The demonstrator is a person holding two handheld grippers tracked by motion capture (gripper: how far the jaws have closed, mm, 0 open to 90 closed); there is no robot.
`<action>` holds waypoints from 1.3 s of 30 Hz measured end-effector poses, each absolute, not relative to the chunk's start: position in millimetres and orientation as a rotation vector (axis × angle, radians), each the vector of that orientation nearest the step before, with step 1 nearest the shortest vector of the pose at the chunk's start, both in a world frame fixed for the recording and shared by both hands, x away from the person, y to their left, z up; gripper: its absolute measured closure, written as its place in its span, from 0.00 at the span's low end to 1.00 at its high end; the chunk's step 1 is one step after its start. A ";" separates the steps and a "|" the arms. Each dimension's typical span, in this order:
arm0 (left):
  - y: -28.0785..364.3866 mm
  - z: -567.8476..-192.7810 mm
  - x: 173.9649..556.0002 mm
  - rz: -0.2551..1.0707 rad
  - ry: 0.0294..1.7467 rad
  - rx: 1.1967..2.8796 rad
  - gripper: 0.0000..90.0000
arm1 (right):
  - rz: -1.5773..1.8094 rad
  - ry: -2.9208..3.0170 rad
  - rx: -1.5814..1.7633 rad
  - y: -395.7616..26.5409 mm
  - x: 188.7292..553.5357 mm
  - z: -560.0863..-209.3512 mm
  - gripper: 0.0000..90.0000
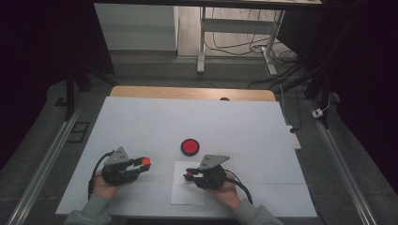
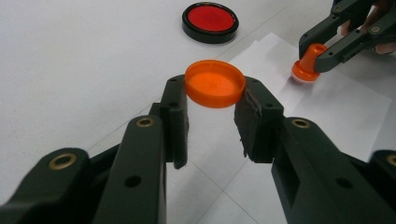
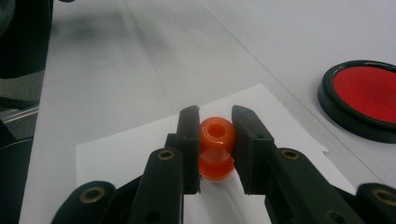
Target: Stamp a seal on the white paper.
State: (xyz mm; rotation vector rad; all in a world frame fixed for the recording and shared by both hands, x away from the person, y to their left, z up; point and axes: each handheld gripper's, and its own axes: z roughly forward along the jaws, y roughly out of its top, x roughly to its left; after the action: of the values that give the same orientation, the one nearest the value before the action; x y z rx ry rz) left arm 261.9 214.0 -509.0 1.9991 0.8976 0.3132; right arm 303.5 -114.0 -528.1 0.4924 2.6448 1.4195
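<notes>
Both hands low over the table [image 1: 141, 122], jaws clamping orange cap [image 2: 215, 83] and stamp [image 3: 216, 148].

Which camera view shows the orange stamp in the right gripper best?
The right gripper view: the stamp sits close up between the jaws, its waisted body clear. The left gripper view shows it farther off, pressed on the paper. The high view gives just a small red spot at the right gripper.
</notes>
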 end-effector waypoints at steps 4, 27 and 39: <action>214.2 -508.8 261.7 0.313 0.898 1.998 0.73 | 1.406 2.648 0.490 -113.9 303.7 -528.6 0.80; 214.4 -508.9 261.5 0.313 0.898 2.000 0.73 | 1.368 2.661 0.464 -111.9 303.7 -533.7 0.80; 213.8 -508.9 261.1 0.312 0.898 2.003 0.73 | 1.364 2.636 0.444 -111.8 300.6 -535.4 0.81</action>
State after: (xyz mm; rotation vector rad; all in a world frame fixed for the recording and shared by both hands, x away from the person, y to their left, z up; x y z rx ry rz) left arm 261.1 213.8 -508.9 2.0029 0.8976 0.3118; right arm 300.6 -111.8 -535.4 0.4440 2.6364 1.3641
